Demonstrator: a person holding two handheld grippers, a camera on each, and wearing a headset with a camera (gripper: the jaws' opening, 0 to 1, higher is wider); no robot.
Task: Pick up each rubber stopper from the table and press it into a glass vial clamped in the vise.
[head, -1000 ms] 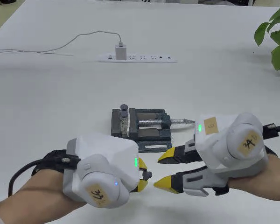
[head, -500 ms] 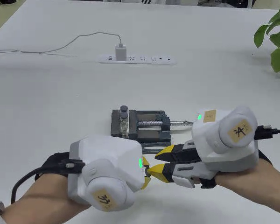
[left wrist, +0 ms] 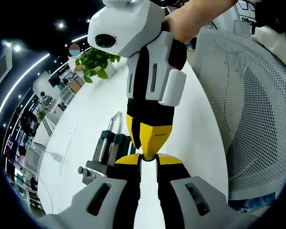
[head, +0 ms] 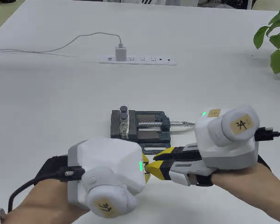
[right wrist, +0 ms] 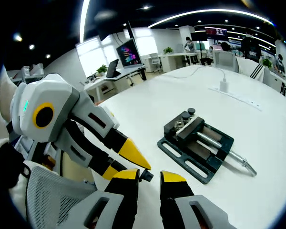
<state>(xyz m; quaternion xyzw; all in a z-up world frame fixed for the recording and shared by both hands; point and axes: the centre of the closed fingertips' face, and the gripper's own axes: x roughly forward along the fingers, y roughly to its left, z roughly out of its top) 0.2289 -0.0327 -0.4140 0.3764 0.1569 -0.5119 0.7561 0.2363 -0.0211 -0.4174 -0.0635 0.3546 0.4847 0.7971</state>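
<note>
The white table (head: pixel 46 93) runs across my head view. My forearms come in from 7 and 4 o'clock, each holding a gripper level above it, and the two sets of yellow-tipped jaws point straight at each other, nose to nose. The left gripper (head: pixel 144 171) carries a handwritten sticker on its round end that looks like 37, though it is turned too far for me to be sure. The right gripper (head: pixel 154 164) shows a clearer "34".

At 12 o'clock from the meeting tips, near but apart, sits the dark vise (head: pixel 149 128). Two glass vials (head: pixel 124 122) stand upright in its jaws at the 9 o'clock end, each already capped dark.

The left gripper is clenched on the rubber stopper (right wrist: pixel 146 175), which sticks out at its tips. In the right gripper view, that stopper lies between the right gripper's own jaws. Those jaws stand apart, with a strip of table showing between the stopper and the 3 o'clock jaw.
</note>
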